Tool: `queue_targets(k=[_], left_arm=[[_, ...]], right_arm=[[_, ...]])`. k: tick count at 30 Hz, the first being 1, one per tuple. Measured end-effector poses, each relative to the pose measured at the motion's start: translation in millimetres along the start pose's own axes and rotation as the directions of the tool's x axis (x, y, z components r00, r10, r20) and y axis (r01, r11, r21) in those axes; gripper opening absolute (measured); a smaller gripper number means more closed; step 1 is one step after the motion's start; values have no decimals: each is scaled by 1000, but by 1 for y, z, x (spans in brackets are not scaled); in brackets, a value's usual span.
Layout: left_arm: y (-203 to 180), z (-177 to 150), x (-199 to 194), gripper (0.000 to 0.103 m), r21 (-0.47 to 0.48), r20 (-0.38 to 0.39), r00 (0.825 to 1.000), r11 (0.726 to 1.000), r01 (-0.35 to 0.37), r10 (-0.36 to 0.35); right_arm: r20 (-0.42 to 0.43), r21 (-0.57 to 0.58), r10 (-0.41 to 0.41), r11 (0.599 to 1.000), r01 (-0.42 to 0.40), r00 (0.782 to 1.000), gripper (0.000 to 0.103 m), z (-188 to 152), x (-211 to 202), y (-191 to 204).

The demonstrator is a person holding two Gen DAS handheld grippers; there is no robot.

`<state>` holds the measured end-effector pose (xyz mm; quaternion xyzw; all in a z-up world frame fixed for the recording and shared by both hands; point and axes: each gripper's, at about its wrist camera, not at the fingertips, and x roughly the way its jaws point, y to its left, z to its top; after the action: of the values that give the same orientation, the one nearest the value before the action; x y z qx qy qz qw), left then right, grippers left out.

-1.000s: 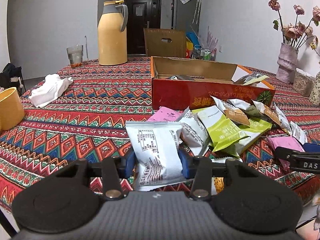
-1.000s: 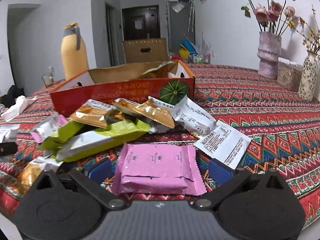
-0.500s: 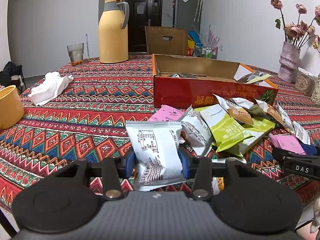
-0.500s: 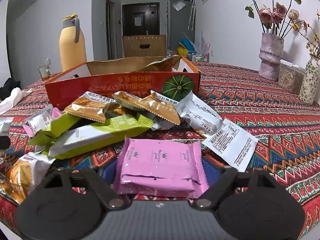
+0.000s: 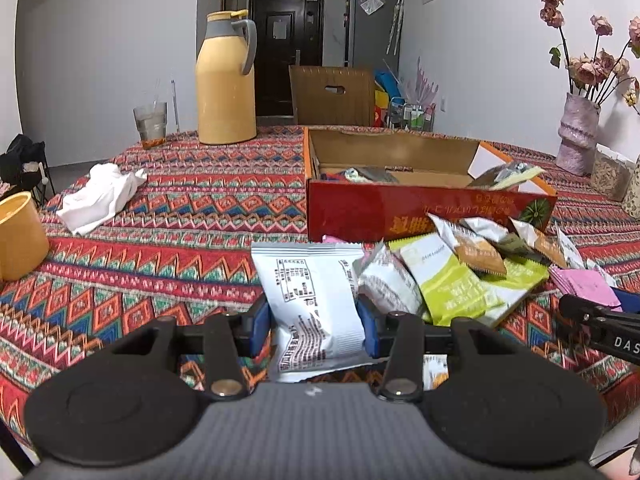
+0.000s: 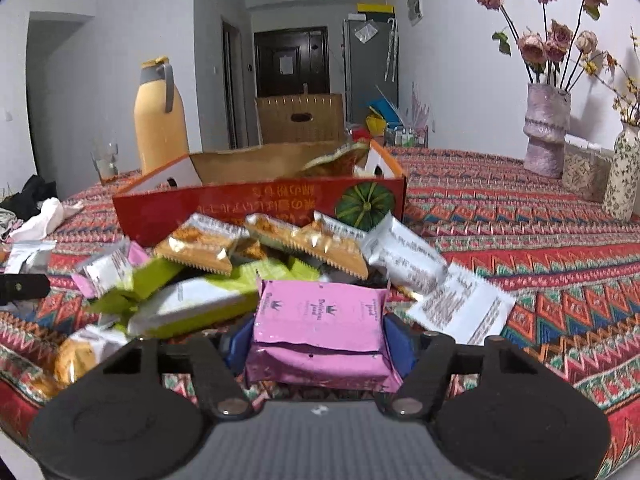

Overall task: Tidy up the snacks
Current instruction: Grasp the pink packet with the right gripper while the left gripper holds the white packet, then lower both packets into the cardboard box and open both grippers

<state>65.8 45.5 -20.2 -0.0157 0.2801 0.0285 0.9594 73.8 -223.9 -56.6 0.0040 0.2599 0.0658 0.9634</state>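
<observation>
At nine o'clock in the left wrist view a yellow cup [image 5: 18, 236] is seen on the patterned tablecloth [image 5: 180, 240], with a white cloth [image 5: 100, 196] at ten. At the centre the left gripper [image 5: 316, 318] is clenched on a white snack packet [image 5: 314, 304] — held upright between the blue pads. The red box [image 5: 420, 208] is found at one o'clock, loose snacks [image 5: 460, 272] heaped before it. In the right wrist view, a pink snack packet [image 6: 320, 328] is squeezed at six o'clock by the right gripper [image 6: 316, 344] — its jaws closing, pads touching both sides.
</observation>
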Motion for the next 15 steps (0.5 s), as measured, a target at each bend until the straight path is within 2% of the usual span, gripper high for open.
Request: queue_targets(k=[15], left_arm=[[-17, 65, 19, 45, 29, 112, 994, 1000, 9, -12]], right_arm=[[155, -52, 26, 998, -18, 988, 66, 66, 13, 8]])
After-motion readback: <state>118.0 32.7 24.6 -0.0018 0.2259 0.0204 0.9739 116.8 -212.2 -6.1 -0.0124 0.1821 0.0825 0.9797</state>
